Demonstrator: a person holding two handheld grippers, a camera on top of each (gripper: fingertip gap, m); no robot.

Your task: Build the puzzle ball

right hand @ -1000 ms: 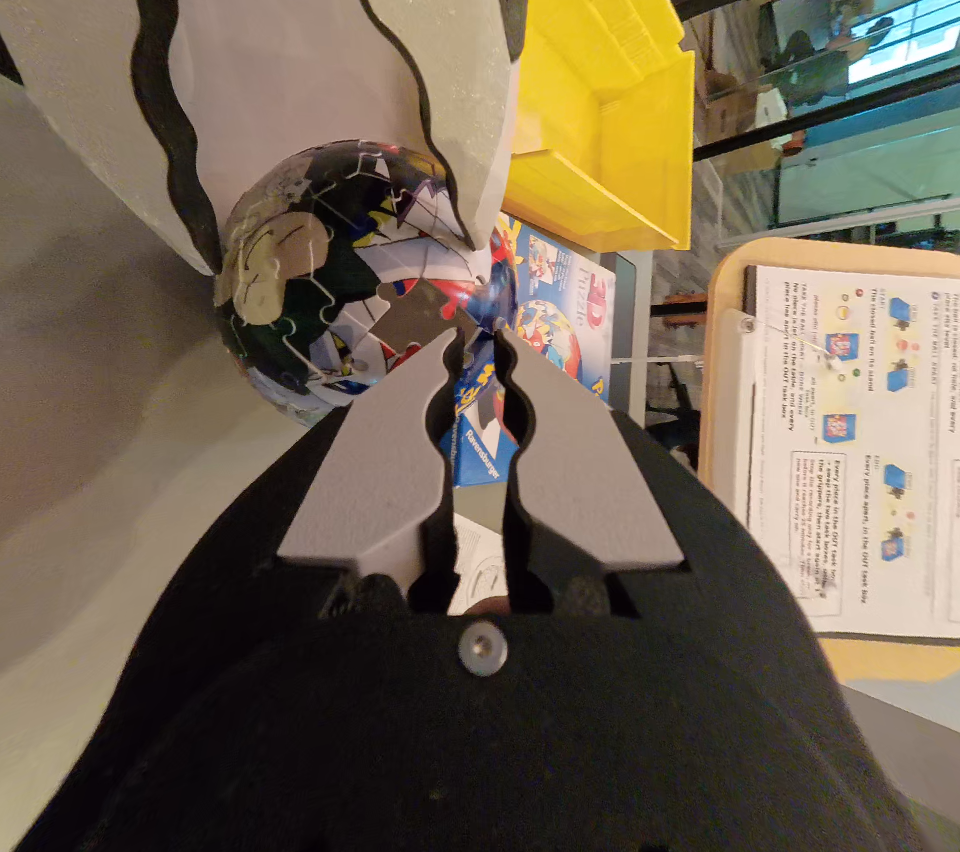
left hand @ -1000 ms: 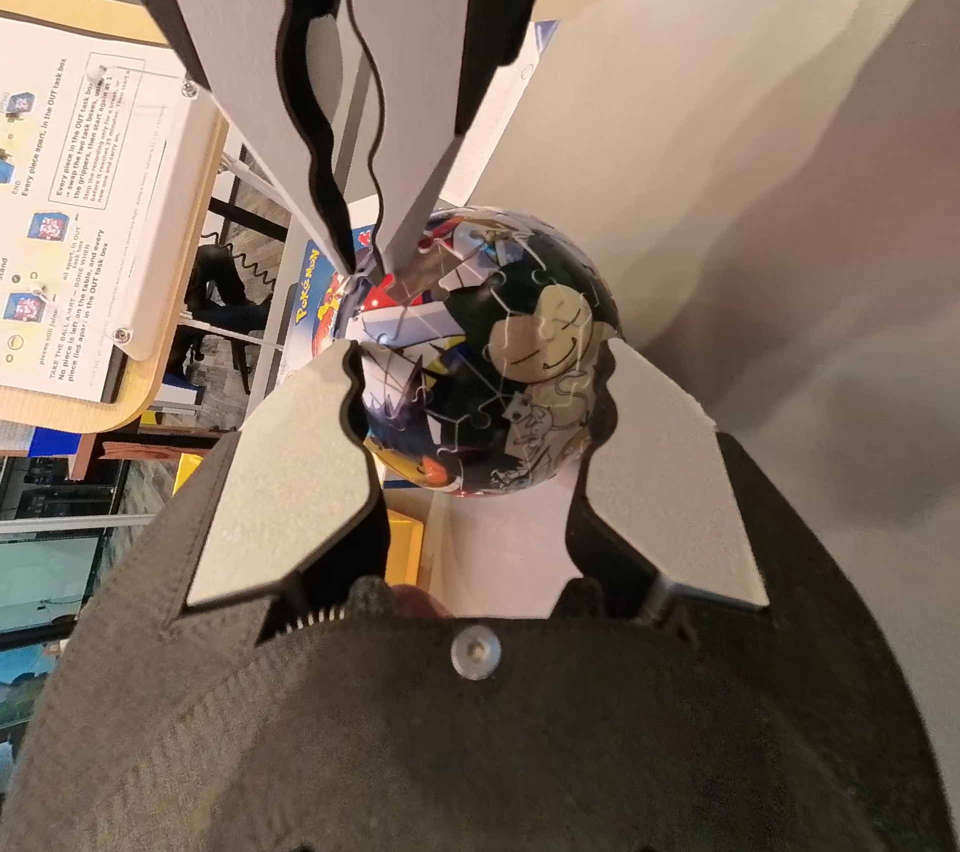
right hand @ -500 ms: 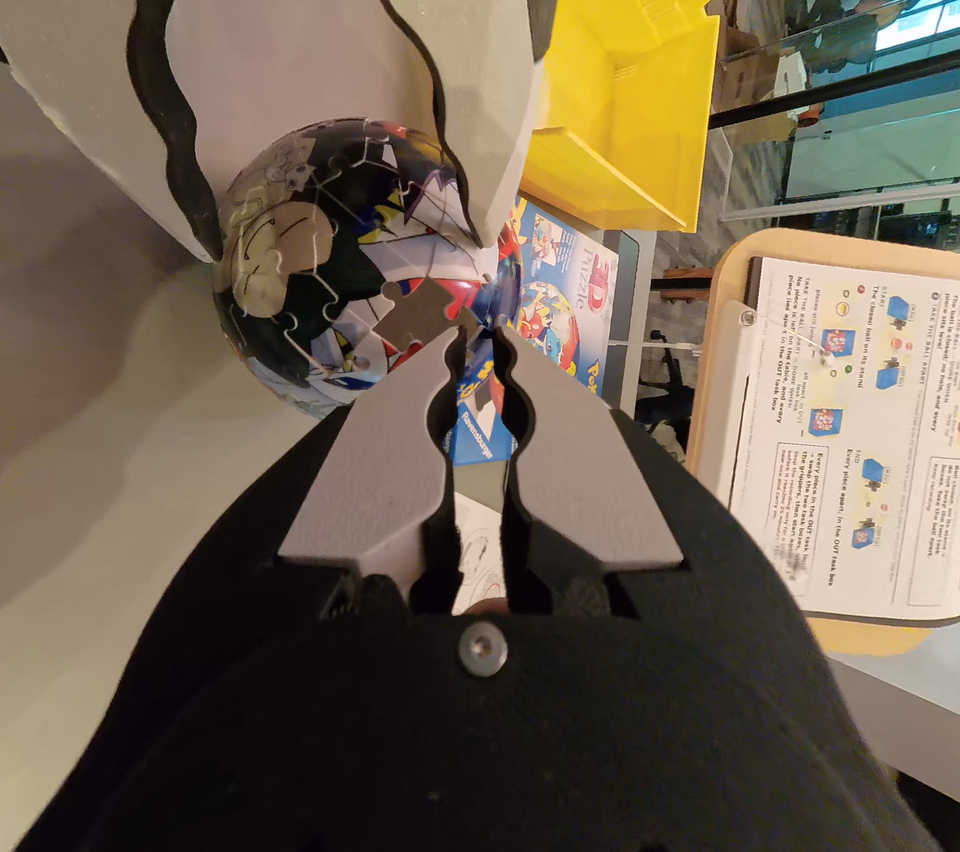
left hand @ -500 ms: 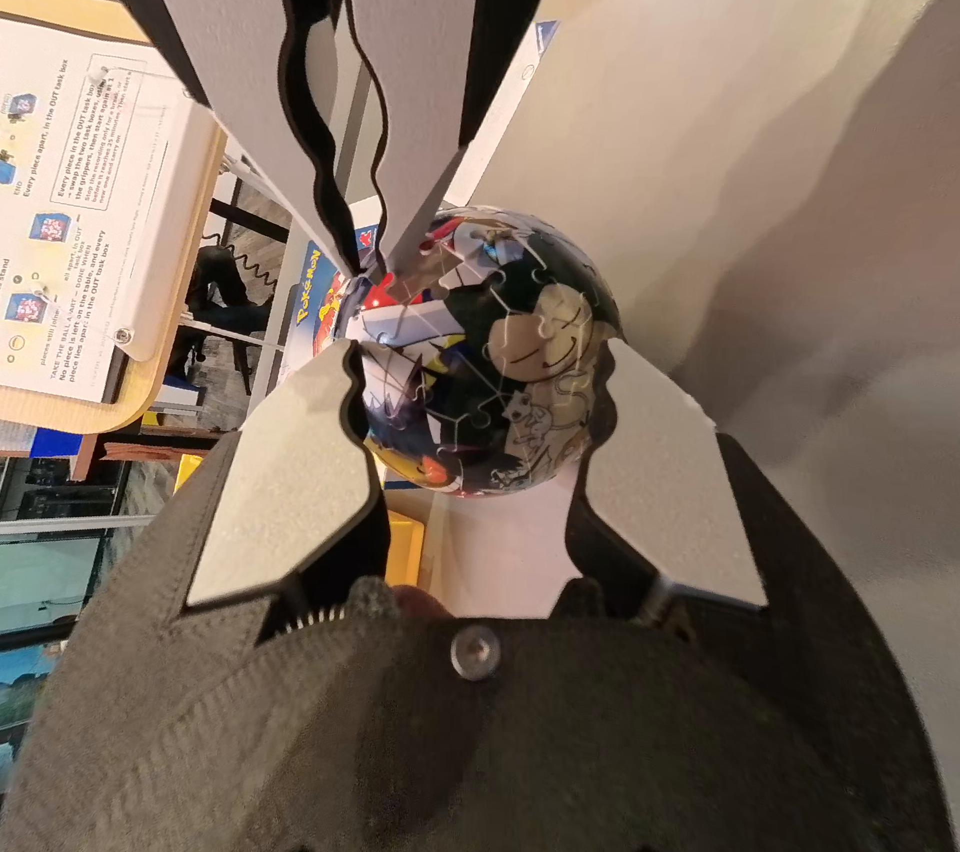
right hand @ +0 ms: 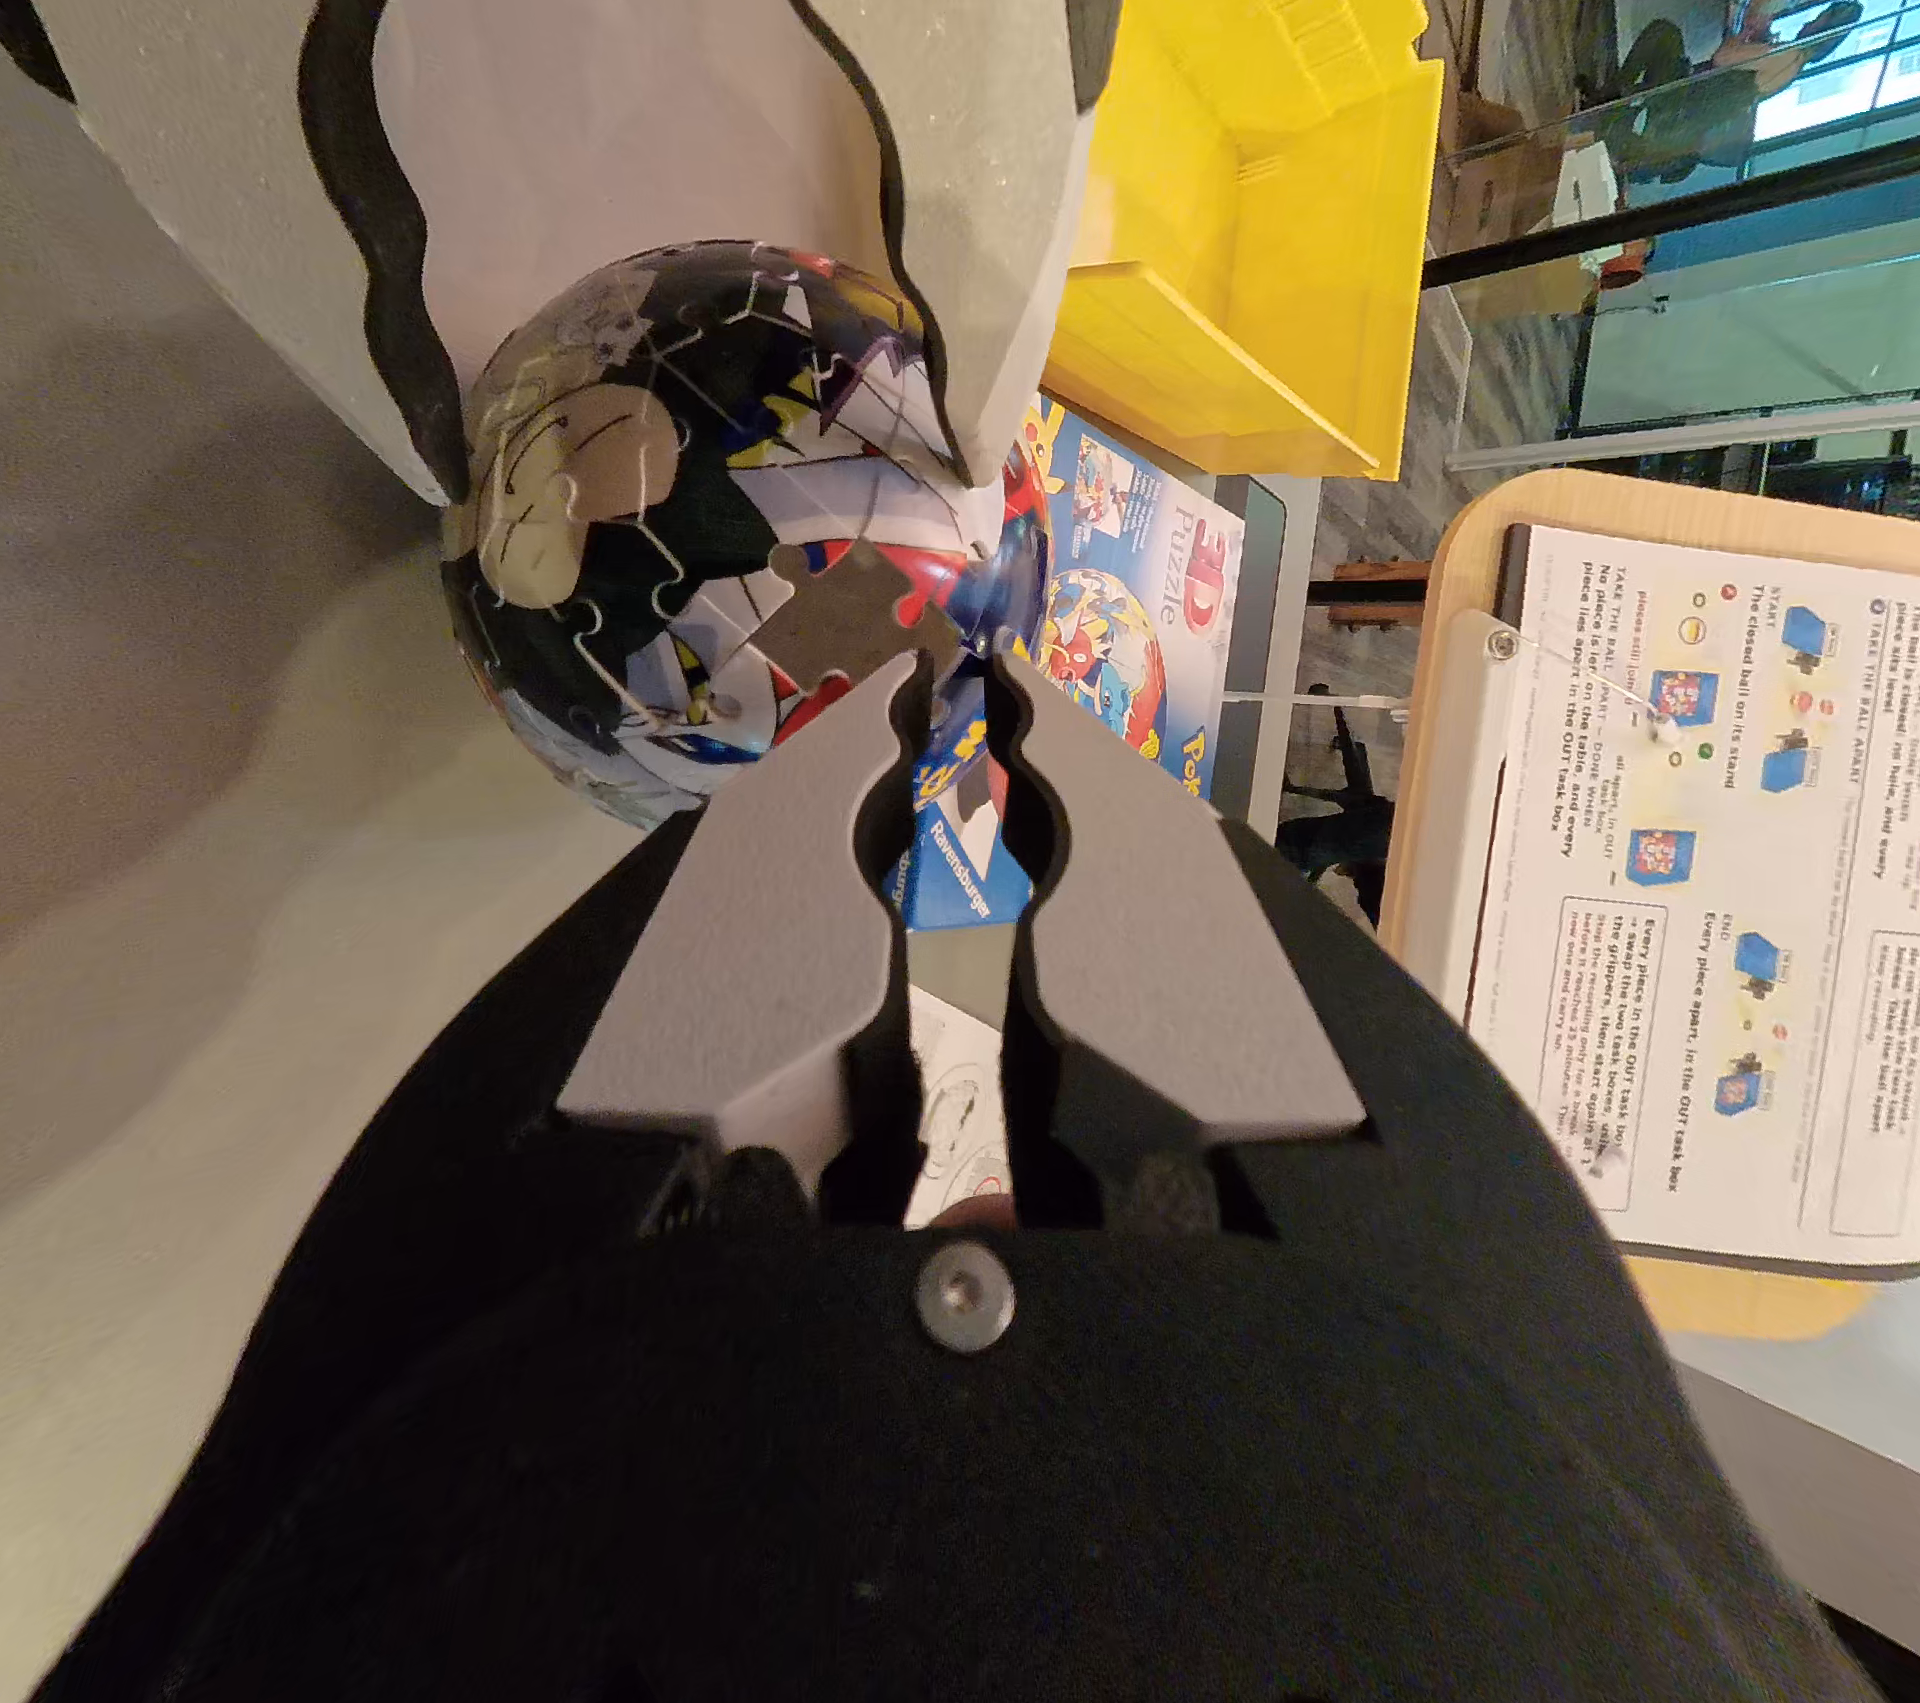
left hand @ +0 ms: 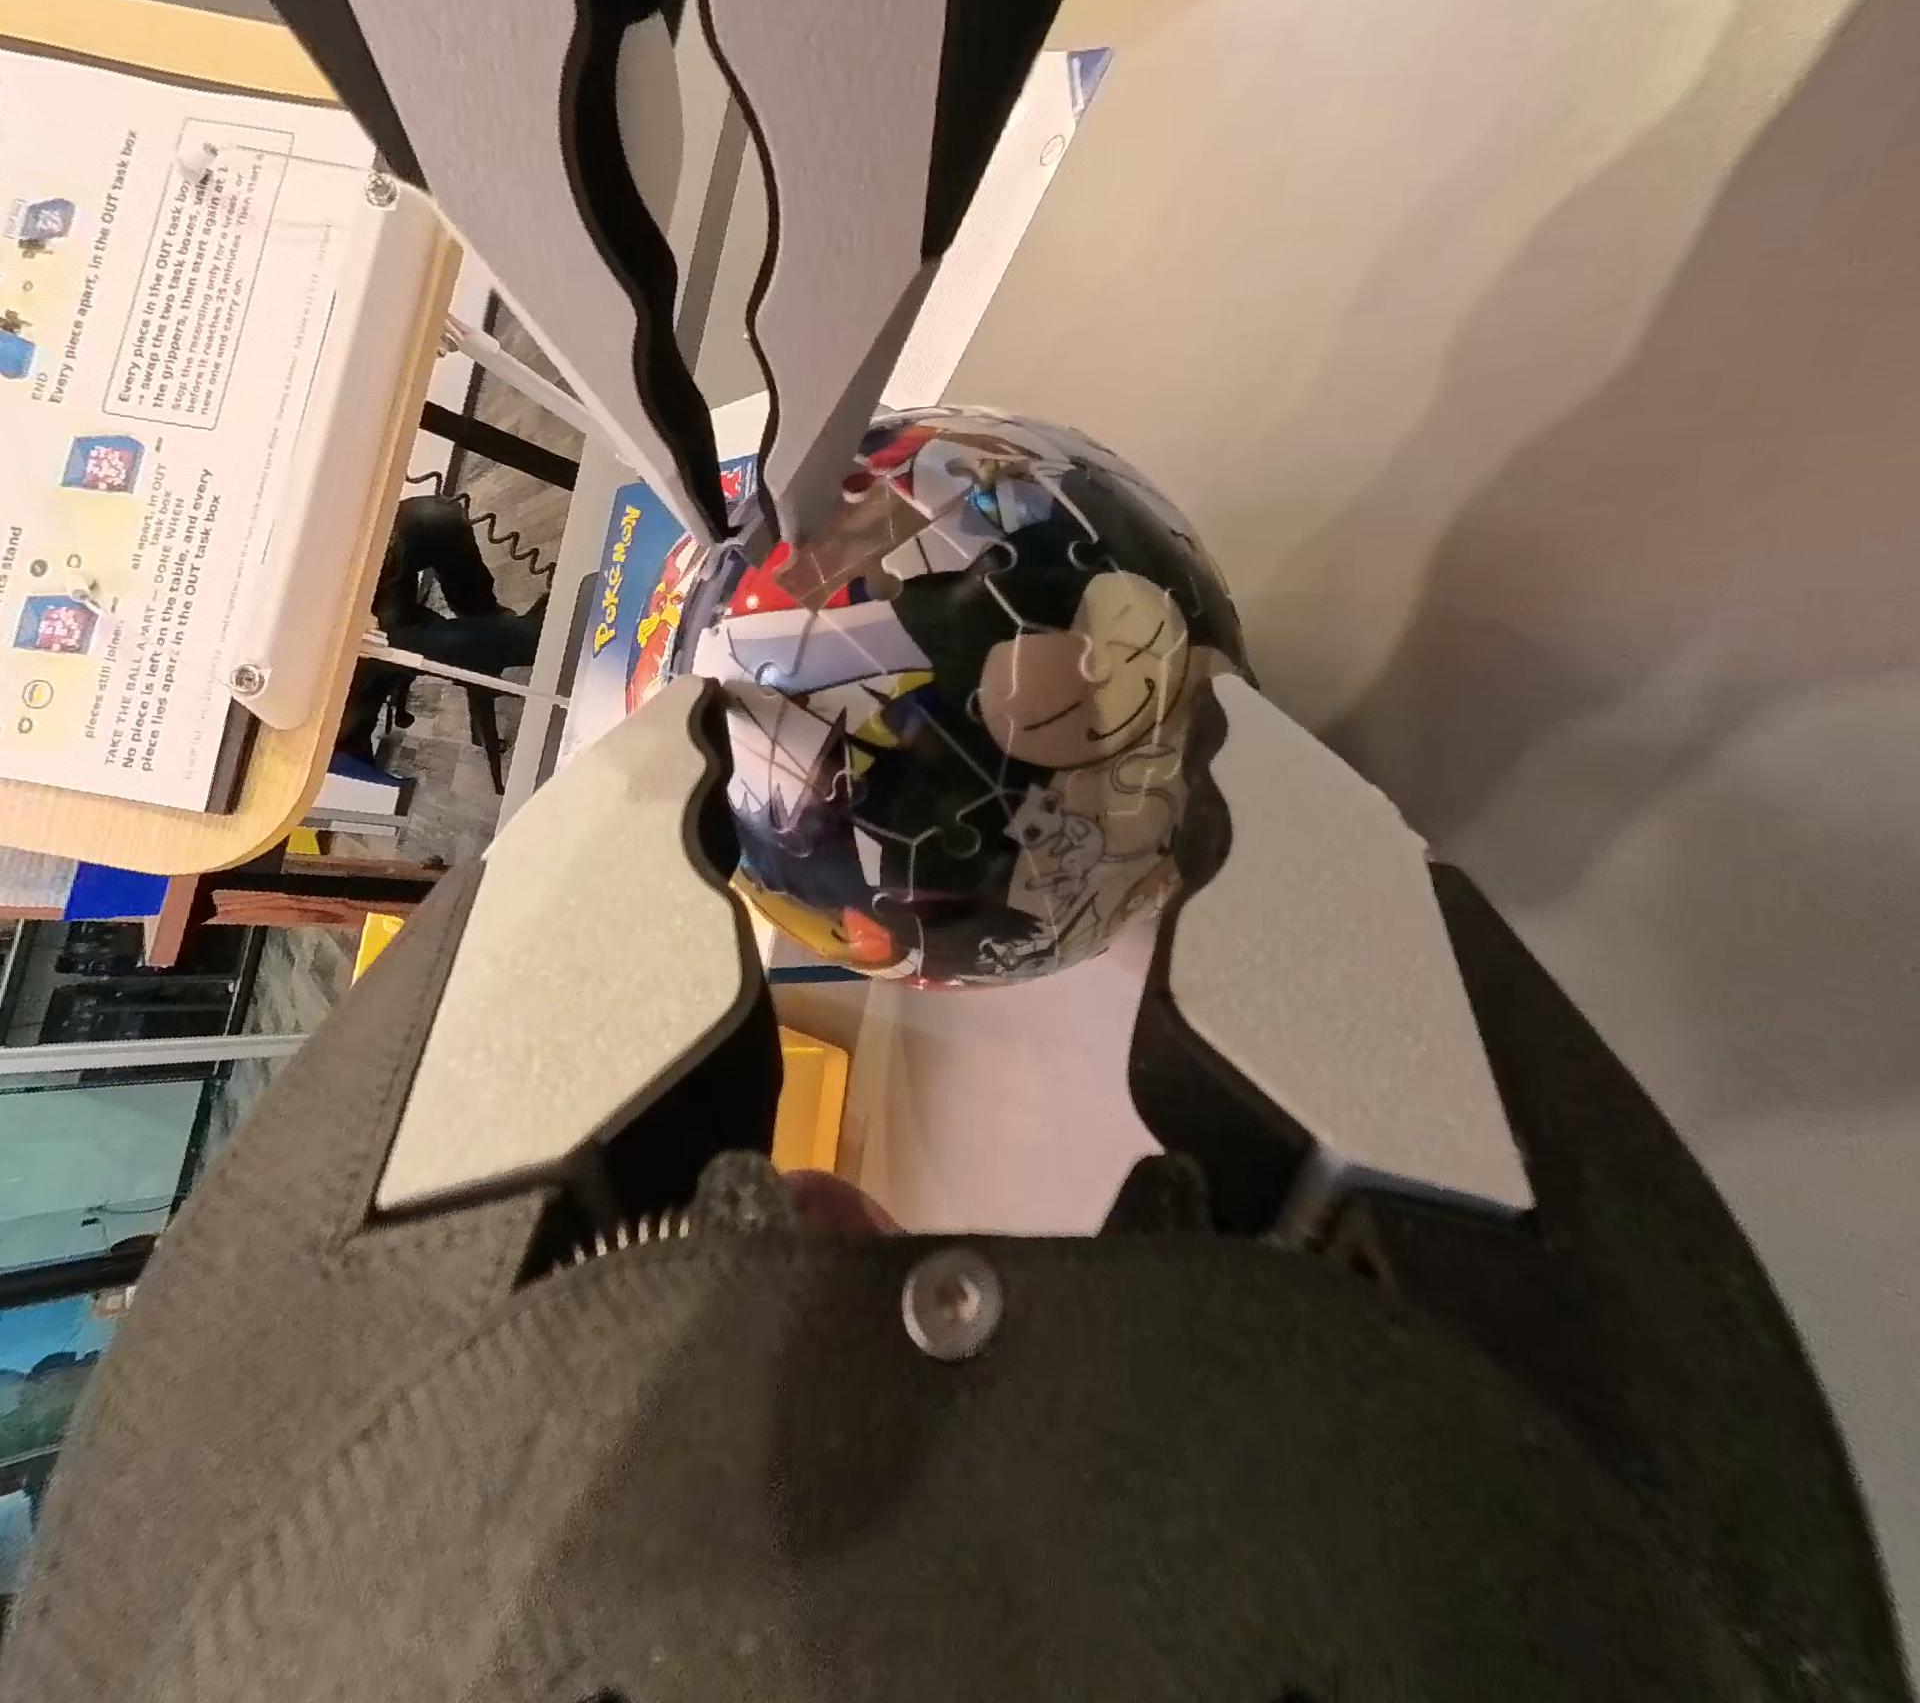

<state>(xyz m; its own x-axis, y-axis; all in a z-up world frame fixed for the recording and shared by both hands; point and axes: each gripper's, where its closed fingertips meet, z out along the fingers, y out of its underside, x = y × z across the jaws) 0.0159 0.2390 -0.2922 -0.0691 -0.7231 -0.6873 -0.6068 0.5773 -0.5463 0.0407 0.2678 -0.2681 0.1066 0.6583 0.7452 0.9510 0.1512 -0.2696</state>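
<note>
The puzzle ball [left hand: 997, 718], mostly dark with cartoon figures, sits between the fingers of my left gripper [left hand: 961, 697], which is shut on its sides. In the right wrist view the ball [right hand: 644, 552] is held by the left gripper [right hand: 712, 479], which reaches in from above. My right gripper [right hand: 958, 656] is shut on the corner of a loose puzzle piece [right hand: 852, 625], grey side out, laid against the ball's surface. In the left wrist view the right gripper [left hand: 753, 531] comes down from the top with the piece [left hand: 831, 578] at its tips.
A yellow bin [right hand: 1247, 199] stands behind the ball, with the blue puzzle box [right hand: 1132, 614] beside it. A wooden board with an instruction sheet [right hand: 1683, 874] is at the right; it also shows in the left wrist view [left hand: 156, 458]. The white table [left hand: 1455, 406] lies under the ball. There is about 5 centimeters between the tips of the two grippers.
Almost nothing moved. The right gripper has tilted slightly while keeping the piece against the ball. The left gripper's hold on the ball is the same.
</note>
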